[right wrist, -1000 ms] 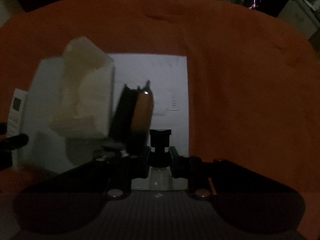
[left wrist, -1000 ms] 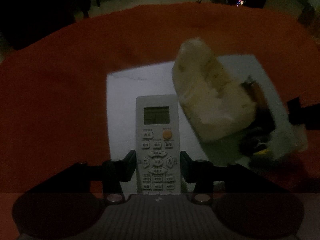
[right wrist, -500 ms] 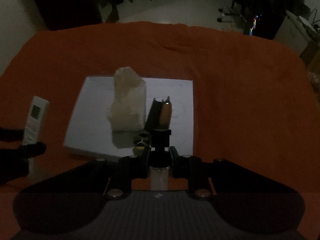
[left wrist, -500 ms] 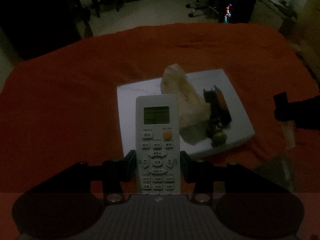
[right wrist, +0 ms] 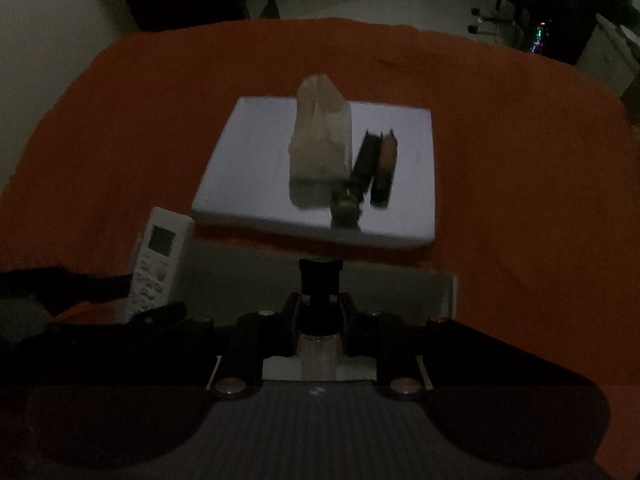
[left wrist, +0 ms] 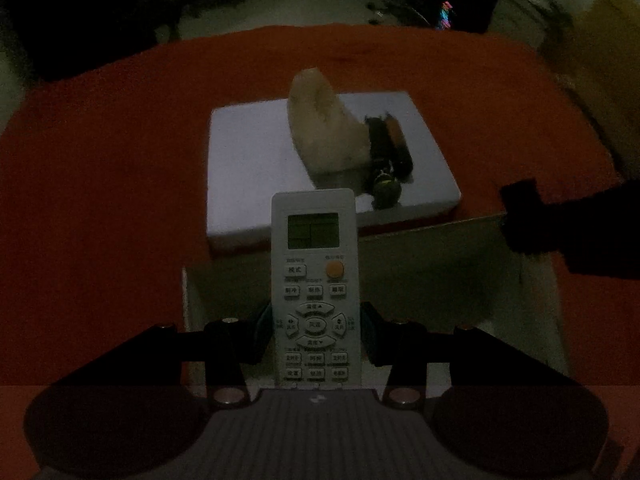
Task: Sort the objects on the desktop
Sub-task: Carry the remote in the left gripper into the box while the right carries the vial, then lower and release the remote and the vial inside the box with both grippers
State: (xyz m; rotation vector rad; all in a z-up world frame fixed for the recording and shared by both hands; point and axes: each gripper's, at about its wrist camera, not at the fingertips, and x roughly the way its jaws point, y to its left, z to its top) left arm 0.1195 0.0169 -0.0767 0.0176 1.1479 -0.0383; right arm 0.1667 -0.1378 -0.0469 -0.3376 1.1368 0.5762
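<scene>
Remote: the white remote (left wrist: 315, 288) sits pinched between the two fingers of the left gripper (left wrist: 316, 336), up in the air over an open box (left wrist: 440, 280).
Bottle: a small bottle with a black cap (right wrist: 321, 280) is pinched in the right gripper (right wrist: 320, 320), whose fingers are pressed close around it. It hangs over the same box.
Box: it is low and pale and sits on the red cloth (left wrist: 100, 200), just in front of the white board (left wrist: 248, 160).
Still on the board: a cream bag (left wrist: 324, 132), dark flat things (left wrist: 390, 146) beside it, and a small dark lump (left wrist: 386, 190) I cannot make out.
Step in hand: I think both things are being carried to the box to be put away.
Next move: it looks like each gripper needs to go down into the box, then let its fingers spread so the remote and bottle land softly, side by side, without bumping.
Watch out: the two grippers are near each other, so they could knock together.
Change from a second ago: both grippers have pulled back and up from the board. The board looks smaller and farther now, and the box has come into view under them. Both grips look the same.
</scene>
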